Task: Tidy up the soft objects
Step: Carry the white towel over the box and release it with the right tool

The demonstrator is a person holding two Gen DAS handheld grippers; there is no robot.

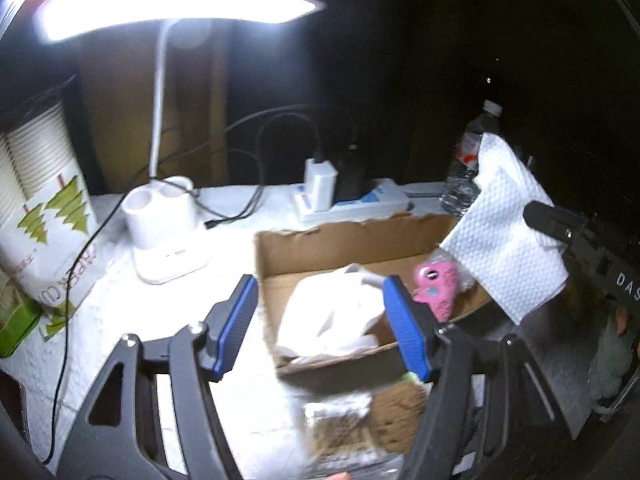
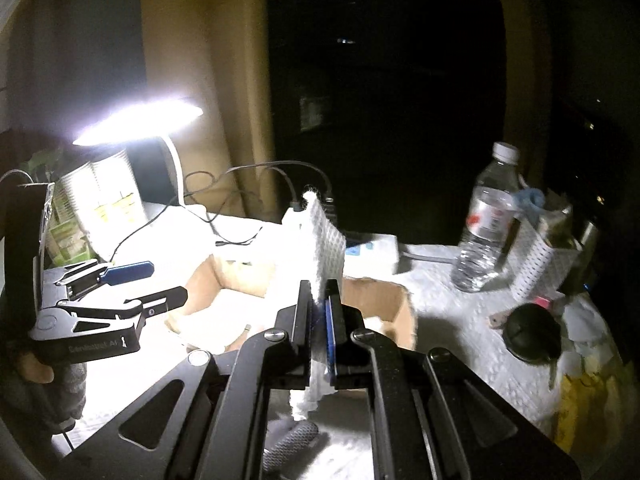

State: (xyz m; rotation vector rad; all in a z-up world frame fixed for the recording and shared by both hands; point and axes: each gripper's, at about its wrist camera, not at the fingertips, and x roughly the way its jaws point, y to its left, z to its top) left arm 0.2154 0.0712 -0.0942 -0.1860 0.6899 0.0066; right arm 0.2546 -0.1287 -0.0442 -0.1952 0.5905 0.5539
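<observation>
Box (image 1: 352, 240) holds a white bag (image 1: 332, 312) and pink toy (image 1: 436, 280); right gripper (image 2: 319, 312) pinches a paper towel (image 2: 324, 236), left gripper (image 1: 320, 320) jaws apart.

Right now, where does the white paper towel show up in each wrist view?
Left wrist view: the paper towel hangs at the right, pinched by the right gripper, over the box's right corner.
Right wrist view: it stands up at centre, clamped between the fingers, in front of the box.
Shared landmark: the cardboard box.
</observation>
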